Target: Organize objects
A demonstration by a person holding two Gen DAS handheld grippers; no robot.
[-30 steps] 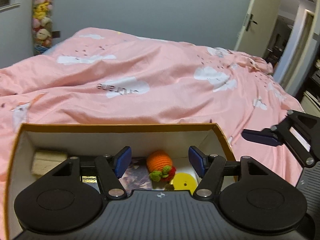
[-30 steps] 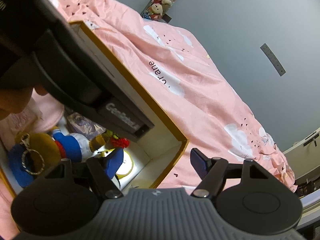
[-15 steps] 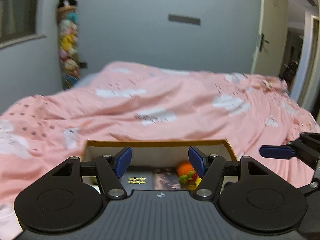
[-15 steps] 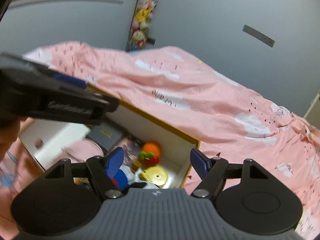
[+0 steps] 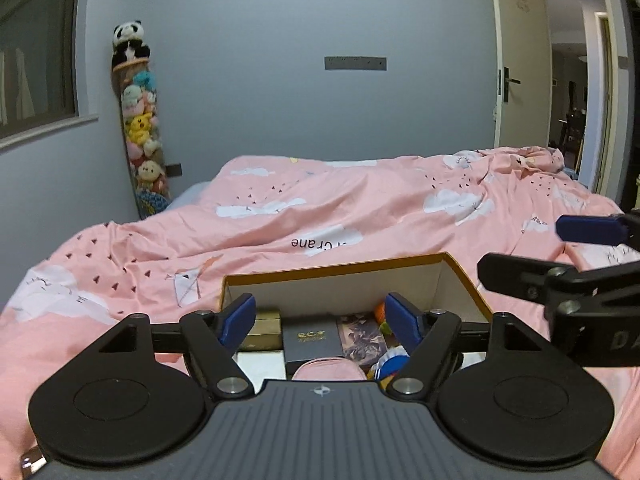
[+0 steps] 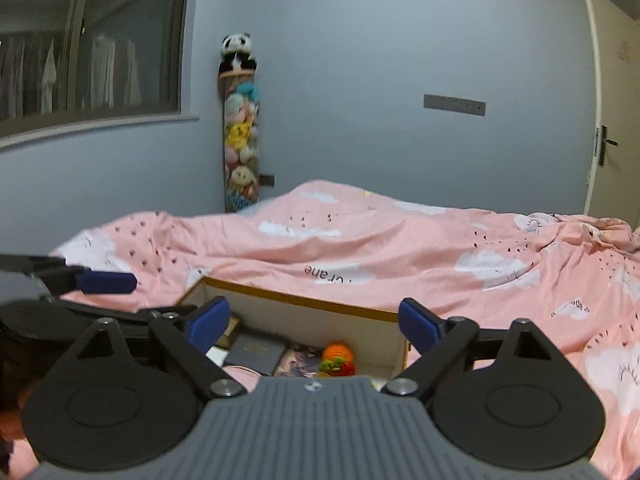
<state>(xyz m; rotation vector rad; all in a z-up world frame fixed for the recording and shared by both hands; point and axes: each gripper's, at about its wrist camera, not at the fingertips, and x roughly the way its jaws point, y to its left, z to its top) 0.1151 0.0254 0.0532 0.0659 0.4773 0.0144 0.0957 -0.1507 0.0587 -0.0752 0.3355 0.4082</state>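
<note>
Left wrist view is showing both tongs, left (image 5: 320,318) and right (image 5: 576,248), pulling back from the box (image 5: 460,280) at 6 o'clock on the bed (image 5: 360,216), jaws just spreading wide and empty, so its contents are probably sorted.

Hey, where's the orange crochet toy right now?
The orange crochet toy lies inside the open box on the pink duvet, near its right end, beside a dark booklet, in the right wrist view.
</note>
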